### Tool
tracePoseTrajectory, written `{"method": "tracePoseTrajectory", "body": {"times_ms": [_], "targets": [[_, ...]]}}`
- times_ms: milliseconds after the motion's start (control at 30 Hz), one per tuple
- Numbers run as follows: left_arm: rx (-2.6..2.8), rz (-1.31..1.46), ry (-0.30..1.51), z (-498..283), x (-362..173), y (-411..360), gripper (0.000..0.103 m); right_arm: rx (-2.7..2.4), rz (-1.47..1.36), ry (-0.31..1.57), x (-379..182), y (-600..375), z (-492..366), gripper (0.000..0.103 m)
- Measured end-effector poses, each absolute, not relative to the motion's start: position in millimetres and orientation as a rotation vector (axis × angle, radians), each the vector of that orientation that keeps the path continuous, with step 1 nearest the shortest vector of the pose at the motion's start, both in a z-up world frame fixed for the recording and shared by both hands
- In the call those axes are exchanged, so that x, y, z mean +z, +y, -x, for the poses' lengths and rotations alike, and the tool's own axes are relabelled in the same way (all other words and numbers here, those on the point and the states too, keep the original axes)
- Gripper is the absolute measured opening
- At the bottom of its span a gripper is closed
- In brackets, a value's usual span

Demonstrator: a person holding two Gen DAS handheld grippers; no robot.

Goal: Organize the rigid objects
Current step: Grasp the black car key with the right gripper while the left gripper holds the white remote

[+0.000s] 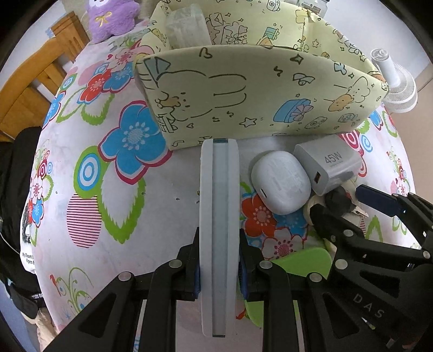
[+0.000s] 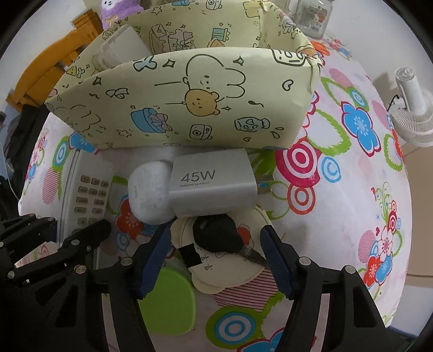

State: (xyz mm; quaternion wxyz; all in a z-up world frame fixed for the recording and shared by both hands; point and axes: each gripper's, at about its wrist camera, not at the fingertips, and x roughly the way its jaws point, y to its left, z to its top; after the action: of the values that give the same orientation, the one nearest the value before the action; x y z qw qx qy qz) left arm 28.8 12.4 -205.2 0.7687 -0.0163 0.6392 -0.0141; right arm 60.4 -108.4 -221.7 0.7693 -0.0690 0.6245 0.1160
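Note:
My left gripper [image 1: 219, 268] is shut on a white remote control [image 1: 219, 216], held edge-up in front of the yellow cartoon-print storage box [image 1: 257, 92]. In the right wrist view the remote [image 2: 89, 189] shows its keypad at the left, and the left gripper [image 2: 67, 238] holds it there. My right gripper [image 2: 213, 260] is open, its jaws on either side of a black key [image 2: 216, 235] lying on a cream round disc [image 2: 230, 270]. A white earbud case [image 2: 148, 195] and a 45W charger [image 2: 211, 184] lie between the key and the box [image 2: 189, 103]. The right gripper [image 1: 360, 216] also shows at the right of the left wrist view.
A green lid [image 2: 167, 303] lies near the right gripper's left finger. A translucent container [image 1: 186, 24] sits inside the box. A white fan [image 2: 414, 108] stands at the right, a glass jar [image 2: 311, 16] behind the box, a purple plush [image 1: 111, 16] at the back left.

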Motion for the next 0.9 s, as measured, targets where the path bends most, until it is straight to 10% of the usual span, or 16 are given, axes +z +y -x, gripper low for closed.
{"method": "tracePoseTrajectory", "body": {"times_ms": [333,900], "targets": [[-0.055,0.037,1.393,-30.8,-206.1,11.1,0.02,0.252,0.21,1.334,-223.1,-100.7,-53.0,0.041],[-0.069,-0.012,1.359,-29.7,-184.9,11.5,0.02,0.23,0.128,1.315,-199.9,-101.9,-44.3,0.039]]}}
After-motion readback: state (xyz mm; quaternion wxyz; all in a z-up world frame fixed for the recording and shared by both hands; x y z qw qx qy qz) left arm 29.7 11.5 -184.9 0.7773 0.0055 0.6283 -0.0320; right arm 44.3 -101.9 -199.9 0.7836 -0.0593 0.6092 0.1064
